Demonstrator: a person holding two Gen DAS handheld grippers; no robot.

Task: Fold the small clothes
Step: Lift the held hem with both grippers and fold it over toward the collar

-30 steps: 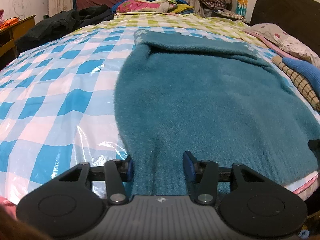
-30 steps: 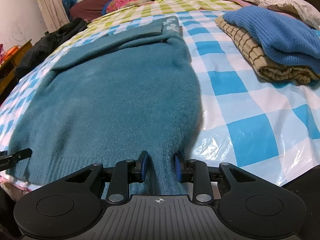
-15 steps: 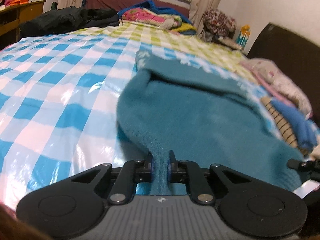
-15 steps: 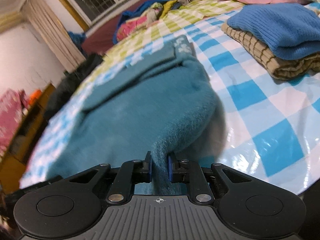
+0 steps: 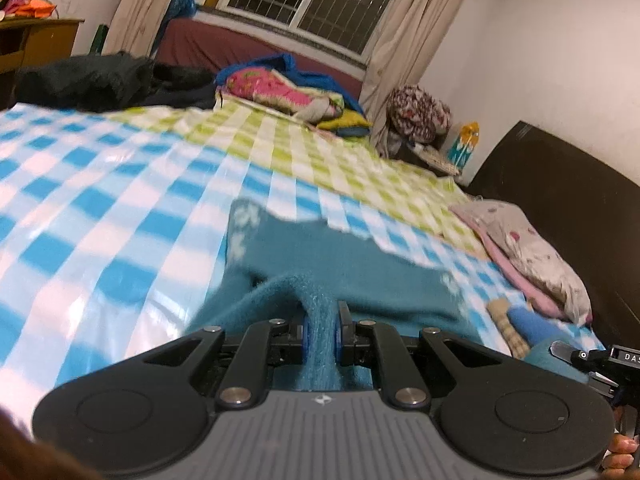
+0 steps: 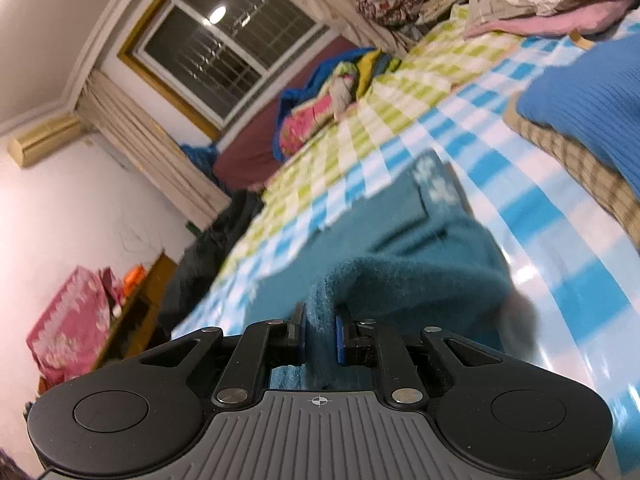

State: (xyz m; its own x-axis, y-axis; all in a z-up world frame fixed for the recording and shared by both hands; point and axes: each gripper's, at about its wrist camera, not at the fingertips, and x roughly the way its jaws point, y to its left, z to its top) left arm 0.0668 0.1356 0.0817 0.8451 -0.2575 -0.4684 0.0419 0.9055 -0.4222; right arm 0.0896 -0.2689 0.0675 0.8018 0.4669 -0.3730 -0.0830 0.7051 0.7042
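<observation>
Above checked bedcover (image 5: 100, 208), teal sweater (image 5: 340, 264) hem pinched

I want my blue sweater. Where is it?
In the right wrist view the blue sweater lies at the far right on a folded checked cloth, on the checkered bed cover, right of the teal sweater.
</observation>
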